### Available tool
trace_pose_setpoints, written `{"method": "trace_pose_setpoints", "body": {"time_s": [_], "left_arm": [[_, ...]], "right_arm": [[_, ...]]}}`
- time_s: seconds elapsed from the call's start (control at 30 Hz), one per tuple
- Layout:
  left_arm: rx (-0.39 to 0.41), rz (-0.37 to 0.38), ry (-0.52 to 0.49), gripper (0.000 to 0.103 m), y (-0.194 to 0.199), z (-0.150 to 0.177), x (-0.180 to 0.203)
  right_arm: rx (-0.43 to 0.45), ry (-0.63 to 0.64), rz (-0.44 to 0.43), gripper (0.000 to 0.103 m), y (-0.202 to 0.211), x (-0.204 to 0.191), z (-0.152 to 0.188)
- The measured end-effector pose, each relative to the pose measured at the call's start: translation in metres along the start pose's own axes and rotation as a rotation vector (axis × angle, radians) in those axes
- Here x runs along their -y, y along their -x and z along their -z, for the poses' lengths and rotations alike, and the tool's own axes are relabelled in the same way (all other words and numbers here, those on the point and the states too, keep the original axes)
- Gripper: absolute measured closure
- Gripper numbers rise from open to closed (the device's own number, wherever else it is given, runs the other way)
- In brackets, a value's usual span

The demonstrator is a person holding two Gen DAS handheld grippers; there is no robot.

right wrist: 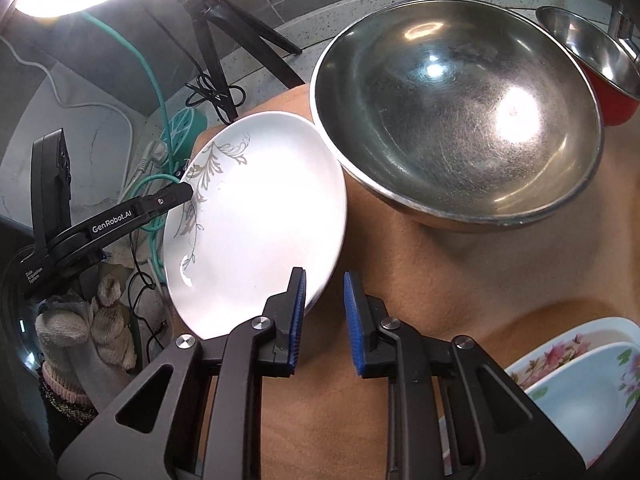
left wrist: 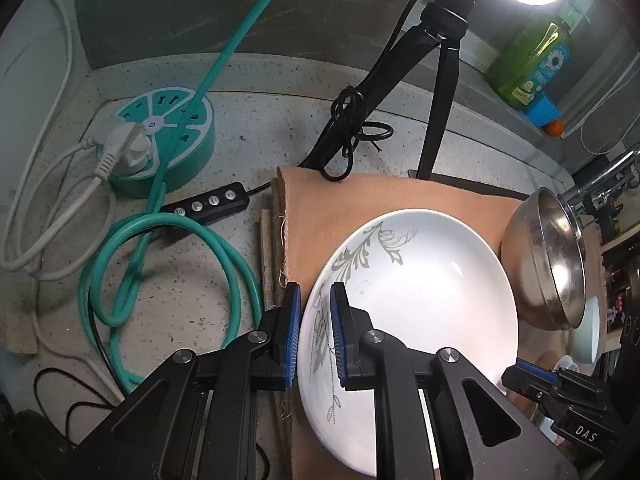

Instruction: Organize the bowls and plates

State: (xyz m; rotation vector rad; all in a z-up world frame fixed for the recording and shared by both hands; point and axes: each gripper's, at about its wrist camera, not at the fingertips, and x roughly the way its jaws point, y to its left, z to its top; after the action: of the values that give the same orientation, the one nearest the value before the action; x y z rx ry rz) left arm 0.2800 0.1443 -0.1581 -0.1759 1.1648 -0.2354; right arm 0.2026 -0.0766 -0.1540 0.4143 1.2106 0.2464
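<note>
Power strip [left wrist: 164,142], round and teal, sits at upper left of the left wrist frame on the speckled counter [left wrist: 256,128], teal cable [left wrist: 168,264] looped below it. At centre, left gripper [left wrist: 314,334] has its blue pads closed on the rim of the white plate [left wrist: 420,320], which lies on the brown cloth [left wrist: 320,216]. Steel bowl [left wrist: 548,260] stands at right, just beside the plate. In the right wrist frame, right gripper [right wrist: 324,320] is parted and empty at the plate's lower edge; floral bowls [right wrist: 580,384] occupy the lower right.
</note>
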Motion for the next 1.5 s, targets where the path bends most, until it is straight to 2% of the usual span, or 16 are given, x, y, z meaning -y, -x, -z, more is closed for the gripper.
{"method": "trace_pose_setpoints", "body": {"time_s": [0.17, 0.43, 0.8, 1.13, 1.4, 1.5], "left_arm": [[0.0, 0.003, 0.007, 0.092, -0.002, -0.002, -0.002], [0.008, 0.004, 0.018, 0.092, 0.001, 0.002, -0.005], [0.037, 0.013, 0.048, 0.092, 0.027, 0.029, -0.002], [0.106, 0.004, 0.083, 0.092, 0.073, 0.065, 0.018], [0.141, -0.012, 0.06, 0.092, 0.101, 0.1, 0.064], [0.145, 0.006, 0.06, 0.092, 0.105, 0.113, 0.08]], "right_arm": [[-0.009, 0.006, 0.01, 0.089, -0.008, -0.003, -0.004], [-0.02, 0.024, 0.023, 0.091, -0.014, -0.005, -0.006], [-0.034, 0.039, -0.009, 0.091, 0.002, -0.003, 0.005], [-0.016, 0.094, -0.063, 0.091, 0.047, -0.004, 0.023], [-0.003, 0.137, -0.092, 0.091, 0.09, 0.016, 0.041], [-0.004, 0.138, -0.093, 0.091, 0.105, 0.033, 0.048]]}}
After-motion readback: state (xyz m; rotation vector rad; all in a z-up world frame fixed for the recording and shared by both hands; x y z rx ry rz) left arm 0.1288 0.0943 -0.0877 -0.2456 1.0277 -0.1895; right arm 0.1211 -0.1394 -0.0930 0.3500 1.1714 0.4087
